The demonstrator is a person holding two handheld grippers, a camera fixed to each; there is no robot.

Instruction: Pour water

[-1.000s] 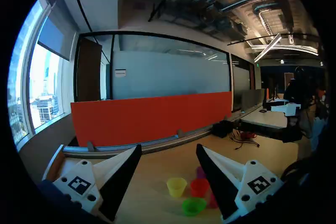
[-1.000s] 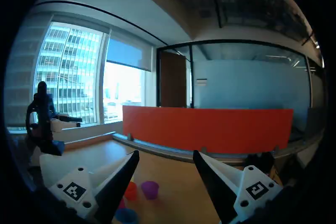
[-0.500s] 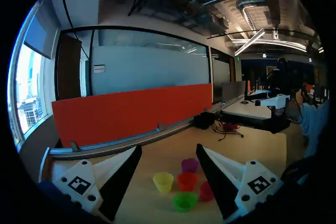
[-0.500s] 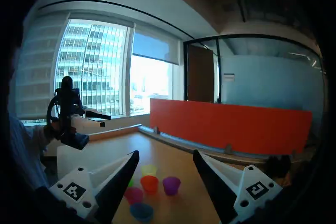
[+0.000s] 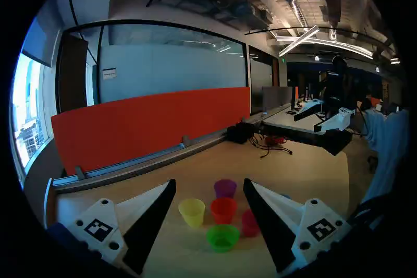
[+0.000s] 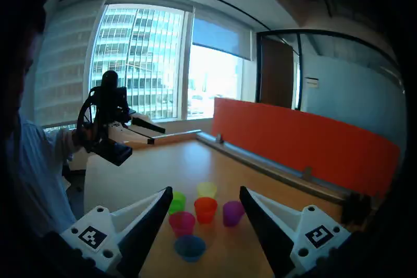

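Both views have turned since a second ago, and more of the cups show now. The green cup [image 6: 177,201], yellow cup [image 6: 207,190], orange cup [image 6: 205,208], purple cup [image 6: 232,212], pink cup [image 6: 182,222] and blue cup [image 6: 189,247] stand upright, mouths up, close together on the wooden counter [image 6: 146,168]. The left tongs [image 5: 208,181] and right tongs [image 6: 205,189] are both released, fingers wide apart, grasping nothing.

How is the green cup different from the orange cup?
The green cup is green; the orange cup is orange. The orange cup sits in the middle of the cluster, the green cup at its edge, nearest in the left gripper view. Both stand upright on the wooden table.
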